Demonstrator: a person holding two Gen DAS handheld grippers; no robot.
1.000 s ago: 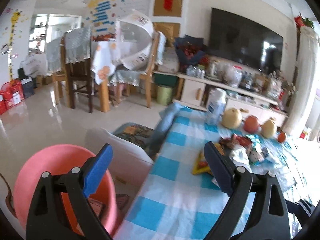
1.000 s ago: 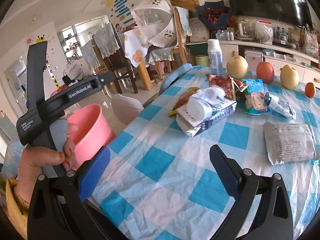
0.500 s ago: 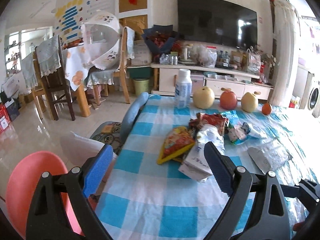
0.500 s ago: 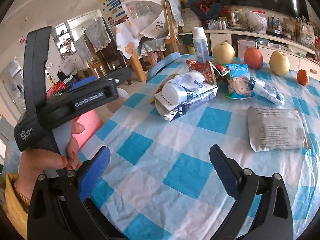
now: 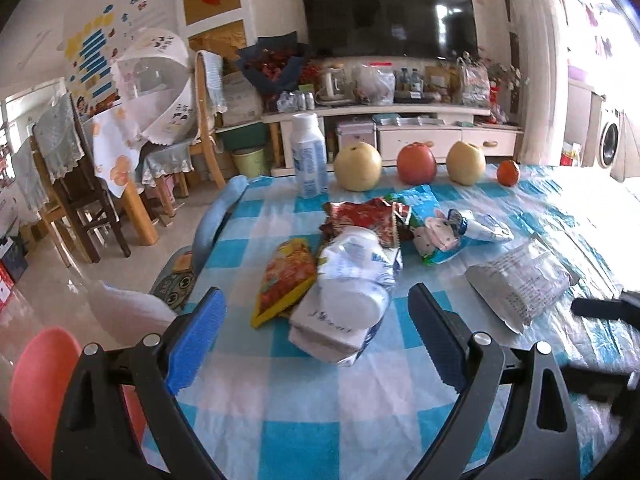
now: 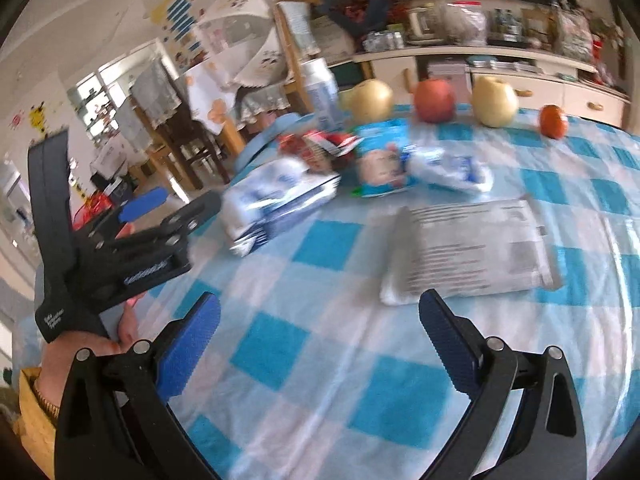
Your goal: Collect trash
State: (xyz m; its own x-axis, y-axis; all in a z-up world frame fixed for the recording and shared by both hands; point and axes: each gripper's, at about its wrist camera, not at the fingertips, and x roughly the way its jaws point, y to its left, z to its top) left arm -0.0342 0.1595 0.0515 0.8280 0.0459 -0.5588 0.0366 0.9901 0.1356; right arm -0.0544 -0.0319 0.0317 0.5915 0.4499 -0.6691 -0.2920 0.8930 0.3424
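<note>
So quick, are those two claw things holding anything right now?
Left gripper: open, holding nothing.
Right gripper: open, holding nothing.

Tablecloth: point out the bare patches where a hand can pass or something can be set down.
The near strip of tablecloth is bare, between the left gripper and the crushed white cup. So is the stretch before the grey packet, by the right gripper. Wrappers crowd the middle; fruit lines the far edge.

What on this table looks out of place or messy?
Crumpled wrappers lie heaped mid-table: a white plastic bottle on its side atop a white carton, an orange snack bag beside them, a red wrapper behind. Both grippers are open, holding nothing.
</note>
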